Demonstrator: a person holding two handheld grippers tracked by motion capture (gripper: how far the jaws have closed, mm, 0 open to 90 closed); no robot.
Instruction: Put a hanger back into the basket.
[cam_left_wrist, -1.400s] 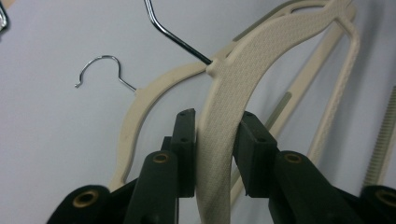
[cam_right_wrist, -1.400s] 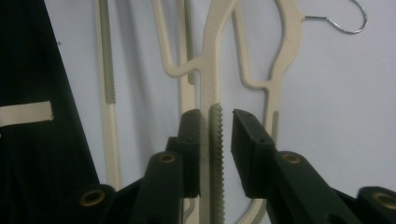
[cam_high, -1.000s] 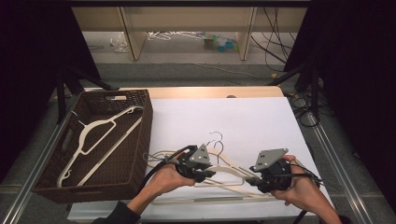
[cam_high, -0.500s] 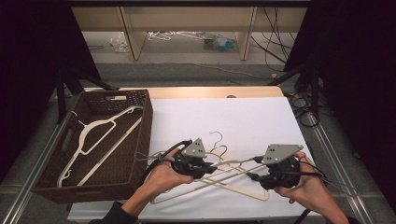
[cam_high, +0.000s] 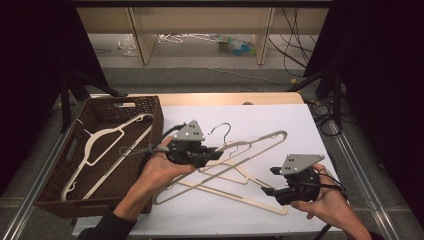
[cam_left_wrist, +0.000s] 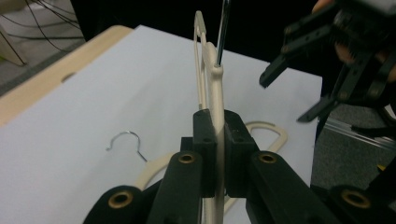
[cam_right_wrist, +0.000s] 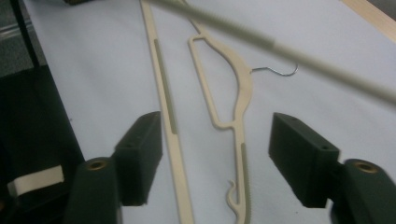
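My left gripper (cam_high: 216, 151) is shut on the neck of a cream hanger (cam_high: 260, 145) and holds it tilted above the white table. In the left gripper view the jaws (cam_left_wrist: 217, 135) pinch that hanger (cam_left_wrist: 215, 93) just below its metal hook (cam_left_wrist: 223, 28). A second cream hanger (cam_high: 235, 186) lies flat on the table beneath it, its hook (cam_left_wrist: 125, 138) to the side. My right gripper (cam_high: 268, 181) hovers open near the table's front right, over the flat hanger (cam_right_wrist: 240, 102). The lifted hanger's bar (cam_right_wrist: 280, 46) crosses above its jaws (cam_right_wrist: 219, 154).
A dark wicker basket (cam_high: 60, 200) stands at the table's left with a white hanger (cam_high: 107, 135) inside. The white sheet (cam_high: 280, 115) covers the table, with a wooden strip at the far edge. Beyond are shelves, cables and clutter on the floor.
My left gripper has risen and moved left and farther away, lifting the cream hanger off the table. My right gripper has drawn right and stands apart from the hangers.
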